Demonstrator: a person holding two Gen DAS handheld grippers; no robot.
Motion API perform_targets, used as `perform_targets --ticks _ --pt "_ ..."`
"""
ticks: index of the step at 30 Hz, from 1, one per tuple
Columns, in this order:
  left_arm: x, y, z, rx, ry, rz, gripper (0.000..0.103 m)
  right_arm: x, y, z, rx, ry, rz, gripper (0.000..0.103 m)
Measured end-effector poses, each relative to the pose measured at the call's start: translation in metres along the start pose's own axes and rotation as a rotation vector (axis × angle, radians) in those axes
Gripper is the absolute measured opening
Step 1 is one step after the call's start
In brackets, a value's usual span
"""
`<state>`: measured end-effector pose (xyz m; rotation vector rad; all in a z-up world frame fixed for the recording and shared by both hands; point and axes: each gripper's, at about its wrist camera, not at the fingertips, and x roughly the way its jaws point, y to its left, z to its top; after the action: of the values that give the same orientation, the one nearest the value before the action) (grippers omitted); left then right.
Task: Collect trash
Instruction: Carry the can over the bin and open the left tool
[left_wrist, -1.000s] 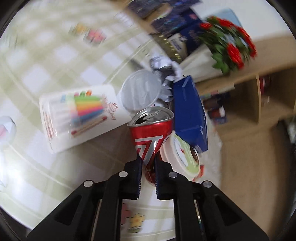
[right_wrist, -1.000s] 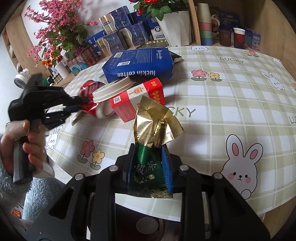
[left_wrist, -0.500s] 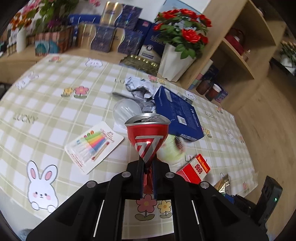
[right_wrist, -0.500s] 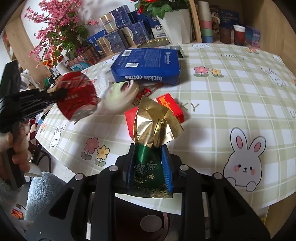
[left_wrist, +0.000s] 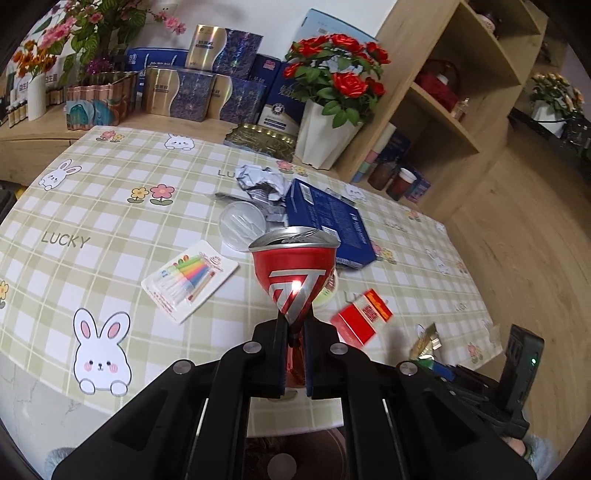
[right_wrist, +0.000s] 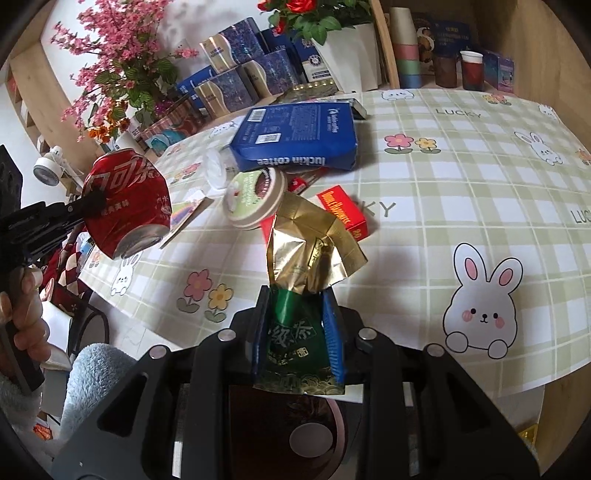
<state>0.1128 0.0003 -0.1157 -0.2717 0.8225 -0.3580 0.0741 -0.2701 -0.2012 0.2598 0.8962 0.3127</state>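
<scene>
My left gripper (left_wrist: 295, 328) is shut on a crushed red cola can (left_wrist: 293, 269) and holds it above the table's near edge; the can also shows in the right wrist view (right_wrist: 127, 201). My right gripper (right_wrist: 297, 314) is shut on a green and gold tea packet (right_wrist: 306, 266), held over the table's front edge. On the table lie a red cigarette box (right_wrist: 345, 216), a round paper lid (right_wrist: 255, 197), a blue coffee bag (right_wrist: 295, 138), crumpled silver foil (left_wrist: 262, 182), a clear plastic lid (left_wrist: 240, 223) and a candle pack (left_wrist: 190, 278).
The round table has a green checked cloth (left_wrist: 110, 221) with rabbits. Gift boxes (left_wrist: 207, 85) and a white pot of red roses (left_wrist: 328, 122) stand at the back. A wooden shelf (left_wrist: 454, 92) stands at the right. A dark round bin (right_wrist: 295, 424) sits below my right gripper.
My left gripper has lifted the can off the table and drawn it back toward the near edge. The round lid has settled by the red box. The right gripper has held still.
</scene>
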Motion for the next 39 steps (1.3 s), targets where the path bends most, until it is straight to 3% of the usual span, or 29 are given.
perform_targets --ticks 12,20,27,33,39 --pt "-0.038 -0.006 -0.061 0.027 0.055 -0.048 0.007 -0.026 0.033 -0.022 -0.052 -0.023 0.045 0.03" --pt "-0.049 -0.008 -0.113 0.028 0.089 -0.078 0.007 -0.05 0.047 -0.056 -0.061 -0.049 0.059 0.03" --pt "-0.04 -0.002 -0.165 -0.019 0.196 -0.09 0.007 -0.054 0.047 -0.095 -0.021 -0.022 0.078 0.03" --pt "-0.024 0.013 -0.177 -0.109 0.26 -0.078 0.007 -0.059 0.042 -0.102 -0.002 -0.02 0.067 0.03" --pt "-0.01 0.012 -0.184 -0.098 0.323 -0.053 0.007 -0.055 0.042 -0.103 -0.002 -0.012 0.065 0.03"
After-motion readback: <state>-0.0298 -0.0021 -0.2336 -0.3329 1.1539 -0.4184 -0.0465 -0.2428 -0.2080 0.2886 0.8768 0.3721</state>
